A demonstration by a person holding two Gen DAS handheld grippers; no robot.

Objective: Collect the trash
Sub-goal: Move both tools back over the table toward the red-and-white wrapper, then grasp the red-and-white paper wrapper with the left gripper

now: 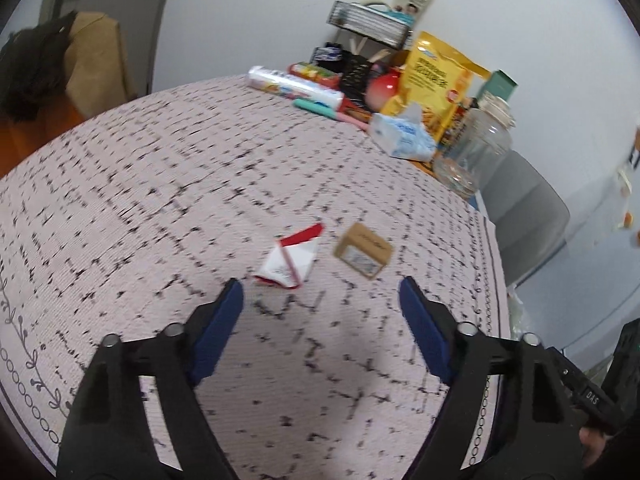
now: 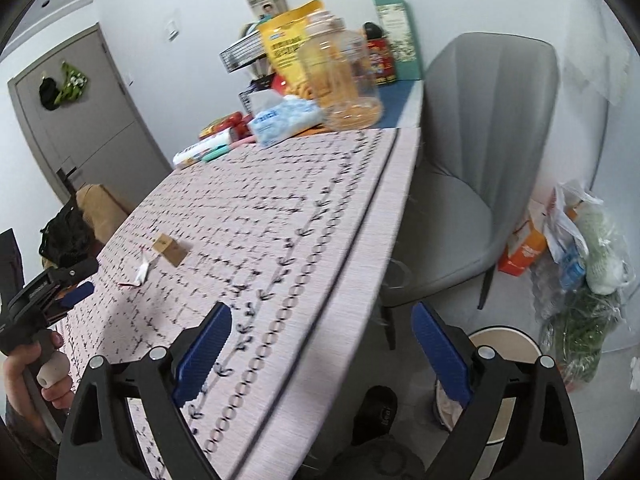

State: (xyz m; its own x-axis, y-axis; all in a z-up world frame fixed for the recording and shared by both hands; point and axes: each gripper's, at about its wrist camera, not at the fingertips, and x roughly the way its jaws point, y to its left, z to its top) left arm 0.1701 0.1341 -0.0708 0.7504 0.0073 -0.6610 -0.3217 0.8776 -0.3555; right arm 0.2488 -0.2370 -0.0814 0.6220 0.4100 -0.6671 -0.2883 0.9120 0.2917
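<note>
Left gripper (image 1: 320, 292) stood with jaws wide and nothing between them, poised over the table (image 1: 160, 184) just short of the wrapper (image 1: 290, 260); a small box (image 1: 363, 250) lay just right of it. Right gripper (image 2: 320, 320), also wide and empty, hung over the table's right edge above a bin (image 2: 520, 340) whose contents could not be made out. The wrapper looked light, crumpled and soft, best pinched across its raised fold; the box looked stiff and light. At the far end, a clear jar (image 2: 344, 76) appeared nearly empty.
</note>
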